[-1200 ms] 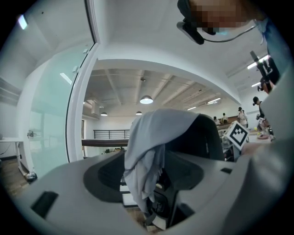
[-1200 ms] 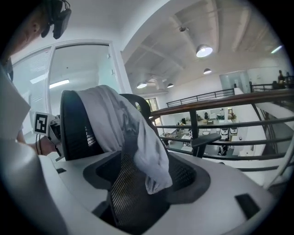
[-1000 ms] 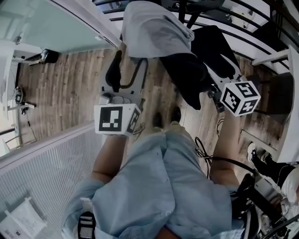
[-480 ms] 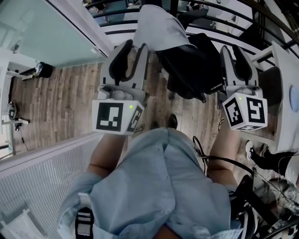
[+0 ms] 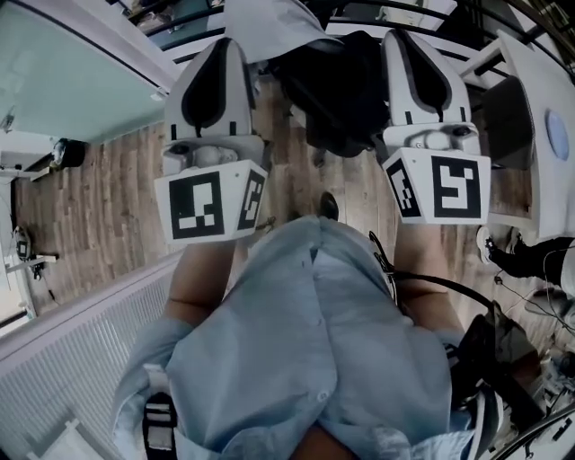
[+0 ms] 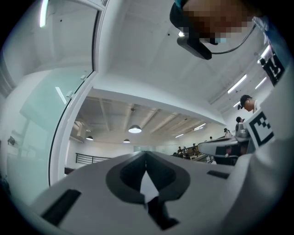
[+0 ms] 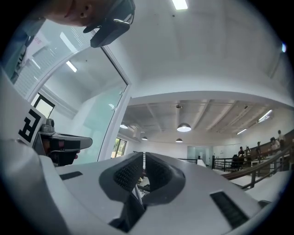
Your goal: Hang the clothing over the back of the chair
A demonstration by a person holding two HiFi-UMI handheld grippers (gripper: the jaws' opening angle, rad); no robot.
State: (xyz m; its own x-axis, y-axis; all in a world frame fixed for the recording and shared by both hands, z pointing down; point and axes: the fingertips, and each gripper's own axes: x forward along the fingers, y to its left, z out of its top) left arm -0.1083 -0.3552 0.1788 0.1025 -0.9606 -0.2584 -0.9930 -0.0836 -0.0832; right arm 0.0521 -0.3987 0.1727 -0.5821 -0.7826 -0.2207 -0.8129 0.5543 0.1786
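A light grey garment (image 5: 269,18) and a black garment (image 5: 337,90) hang together at the top of the head view, draped over a chair that they mostly hide. My left gripper (image 5: 226,43) is raised in front of the grey garment, shut, with nothing between its pads. The right gripper (image 5: 406,38) is up beside the black garment, also shut and empty. Both point slightly upward. In the left gripper view the left gripper (image 6: 146,153) faces the ceiling and a far hall. The right gripper (image 7: 144,155) sees the same hall.
A glass wall (image 5: 63,72) runs along the left and a white mesh panel (image 5: 72,359) lies at bottom left. A white table (image 5: 530,108) stands at the right, with another person's shoe (image 5: 503,256) beneath it. Wooden floor (image 5: 99,198) shows between.
Both grippers have risen away from the garments and tipped upward. Their jaws went from wide open to shut, with nothing in them. The right gripper also rolled upright.
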